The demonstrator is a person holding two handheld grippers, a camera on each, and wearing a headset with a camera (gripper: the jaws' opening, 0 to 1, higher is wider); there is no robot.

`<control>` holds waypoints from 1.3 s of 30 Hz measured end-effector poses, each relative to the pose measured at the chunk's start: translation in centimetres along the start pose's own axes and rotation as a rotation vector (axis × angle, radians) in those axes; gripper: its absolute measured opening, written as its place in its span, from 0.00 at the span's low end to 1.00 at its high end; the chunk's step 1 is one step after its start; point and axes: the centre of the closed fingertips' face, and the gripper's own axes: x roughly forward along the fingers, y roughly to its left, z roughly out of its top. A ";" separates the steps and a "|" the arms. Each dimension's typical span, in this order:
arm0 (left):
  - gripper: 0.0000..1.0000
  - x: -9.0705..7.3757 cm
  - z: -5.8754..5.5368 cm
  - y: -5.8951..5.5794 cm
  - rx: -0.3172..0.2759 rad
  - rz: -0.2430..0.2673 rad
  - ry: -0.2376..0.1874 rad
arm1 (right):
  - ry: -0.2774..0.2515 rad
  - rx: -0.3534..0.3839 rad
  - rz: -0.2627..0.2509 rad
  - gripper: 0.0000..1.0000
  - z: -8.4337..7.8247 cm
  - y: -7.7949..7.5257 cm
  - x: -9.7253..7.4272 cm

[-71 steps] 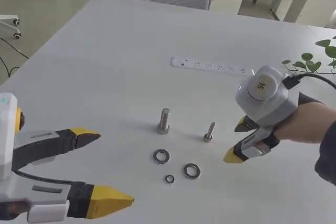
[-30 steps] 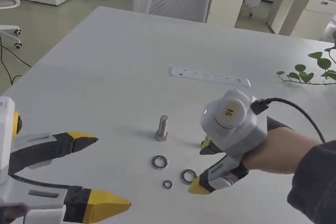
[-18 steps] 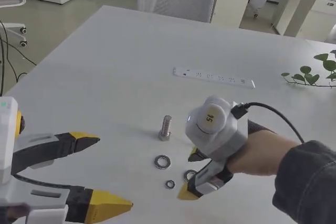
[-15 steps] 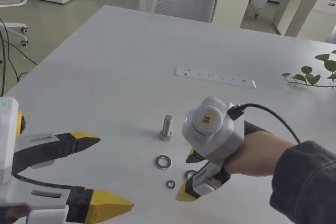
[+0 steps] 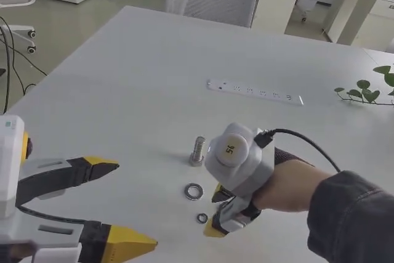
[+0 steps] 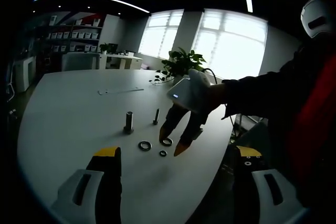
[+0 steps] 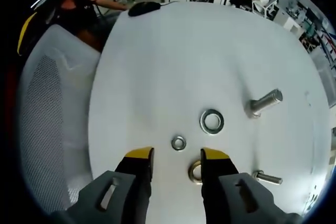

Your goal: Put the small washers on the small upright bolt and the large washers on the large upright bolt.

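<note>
The right gripper (image 7: 177, 154) was held by a hand (image 5: 289, 186) low over the white table (image 5: 154, 78). Its two jaws were spread apart and gripped nothing. In the right gripper view the small washer (image 7: 178, 142) lay flat just in front of the gap between the two yellow tips. One large washer (image 7: 195, 171) lay flat on the table between the jaws, close to the inner side of the right-hand jaw and partly hidden by it. I could not tell if it touched this jaw. The second large washer (image 7: 212, 121) lay farther ahead and a little to the right of the tips, apart from the other two. Beyond it, more to the right, stood the large bolt (image 7: 264, 102), which the head view showed upright on its head. The small bolt (image 7: 268, 178) was just beside the gripper, on the outer side of its right-hand jaw. Far ahead of the hand, a power strip (image 5: 255, 91) lay on the table. The left gripper (image 5: 120, 201) was well apart from the washers, on the near side of the table. Its jaws were wide apart and empty. In the left gripper view both bolts stood upright ahead of it, with the washers lying nearer.
</note>
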 end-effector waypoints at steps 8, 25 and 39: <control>0.88 -0.2 -0.2 0.1 -0.006 0.004 0.001 | 0.002 -0.012 0.004 0.28 0.4 0.0 0.7; 0.88 -0.2 -0.5 0.2 -0.017 0.006 -0.002 | 0.037 -0.052 0.010 0.21 0.1 0.0 1.6; 0.88 0.0 -0.5 0.6 -0.021 0.006 -0.004 | 0.049 -0.097 -0.011 0.16 0.2 -0.5 1.7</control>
